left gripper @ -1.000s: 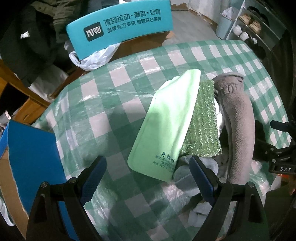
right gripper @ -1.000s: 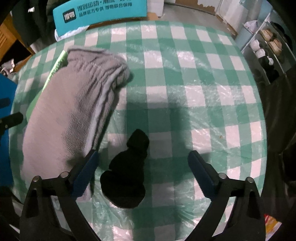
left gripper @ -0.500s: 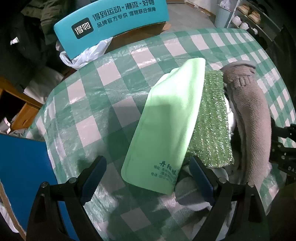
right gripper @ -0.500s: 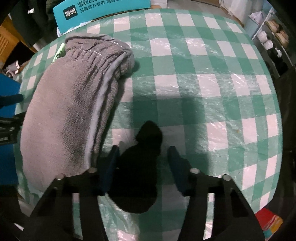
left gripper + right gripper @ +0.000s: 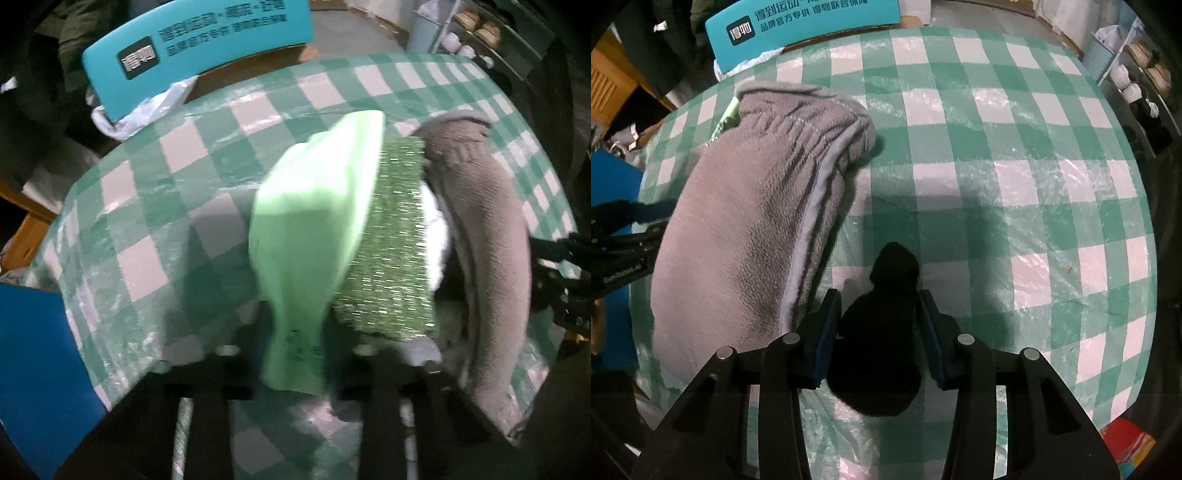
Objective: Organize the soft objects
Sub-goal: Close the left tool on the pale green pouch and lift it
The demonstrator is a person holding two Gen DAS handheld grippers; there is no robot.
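On the green checked table (image 5: 147, 206), a light green cloth (image 5: 317, 229) lies over a sparkly green scrub cloth (image 5: 391, 266), beside a rolled grey towel (image 5: 487, 236). My left gripper (image 5: 295, 373) is shut on the near end of the light green cloth, which is bunched and lifted; the view is blurred. In the right wrist view, my right gripper (image 5: 879, 332) is shut on a black sock (image 5: 882, 332) lying on the table, just right of the grey towel (image 5: 750, 229).
A teal chair back (image 5: 195, 48) with a white plastic bag (image 5: 133, 114) stands at the far edge. A blue box (image 5: 33, 369) is at the near left. Shelves with cups (image 5: 1137, 85) stand at the far right. White cloth (image 5: 436, 229) lies under the towel.
My left gripper closed on the near end of the light green cloth and pulled it up. My right gripper closed further onto the black sock.
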